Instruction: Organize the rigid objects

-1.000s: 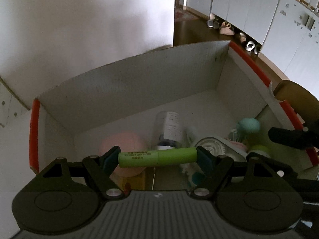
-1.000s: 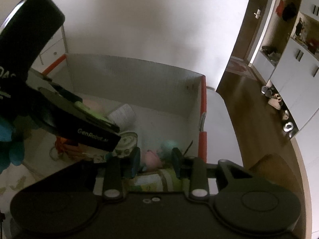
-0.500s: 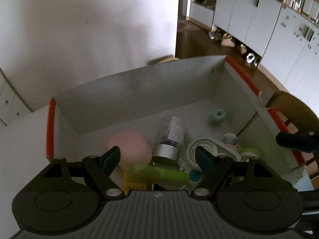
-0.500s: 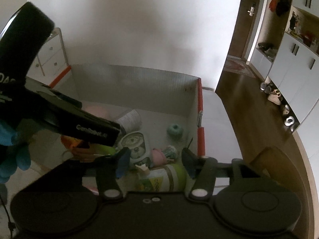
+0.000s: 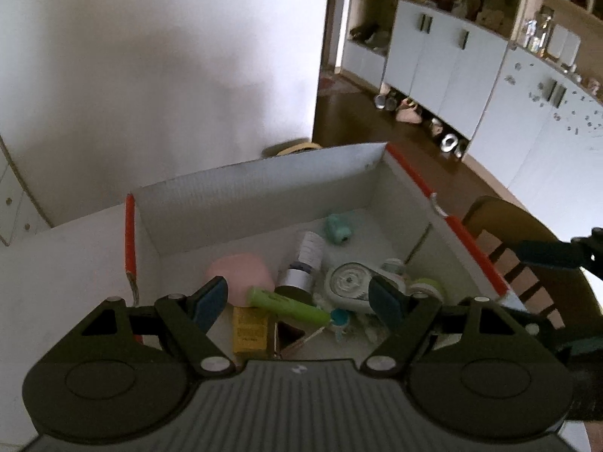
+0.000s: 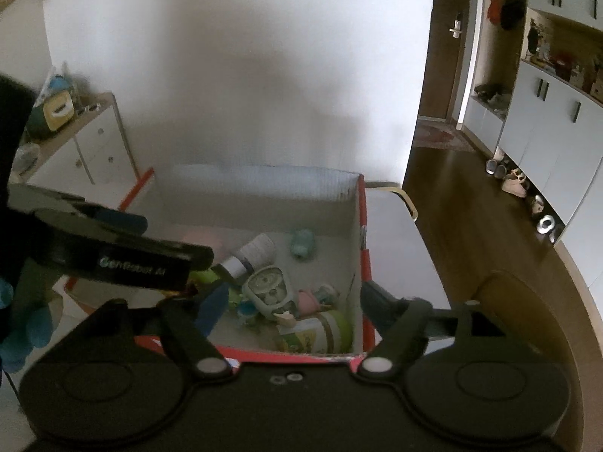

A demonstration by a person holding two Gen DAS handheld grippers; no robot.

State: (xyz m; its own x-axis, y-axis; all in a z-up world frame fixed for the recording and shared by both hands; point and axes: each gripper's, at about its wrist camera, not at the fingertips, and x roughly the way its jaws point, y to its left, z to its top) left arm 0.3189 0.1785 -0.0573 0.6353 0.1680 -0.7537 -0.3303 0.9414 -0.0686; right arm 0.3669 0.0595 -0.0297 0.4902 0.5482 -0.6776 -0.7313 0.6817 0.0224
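A white cardboard box (image 5: 264, 196) with red edges holds the objects. My left gripper (image 5: 297, 297) hangs open above it with nothing between its fingers. Below it a green tube (image 5: 288, 304) lies loose across a yellow packet (image 5: 248, 329), beside a pink lump (image 5: 241, 278) and a labelled bottle (image 5: 307, 260). My right gripper (image 6: 294, 303) hovers over the box's near right corner; its jaws are opening and nothing is between them. A teal piece (image 6: 303, 243) rests on the box (image 6: 264, 188) floor near the far wall. A round white dial (image 6: 265, 288) and a green jar (image 6: 320, 333) lie nearer.
The box stands on a white table (image 5: 56, 263). A wooden chair (image 5: 520, 233) is just past the box's right side. White cupboards (image 5: 452, 75) and shoes on the floor line the right. A drawer unit (image 6: 86, 147) stands at the far left.
The left gripper let the green tube drop into the box, and the right gripper opened and released the teal piece. Both grippers rose and pulled back from the box.
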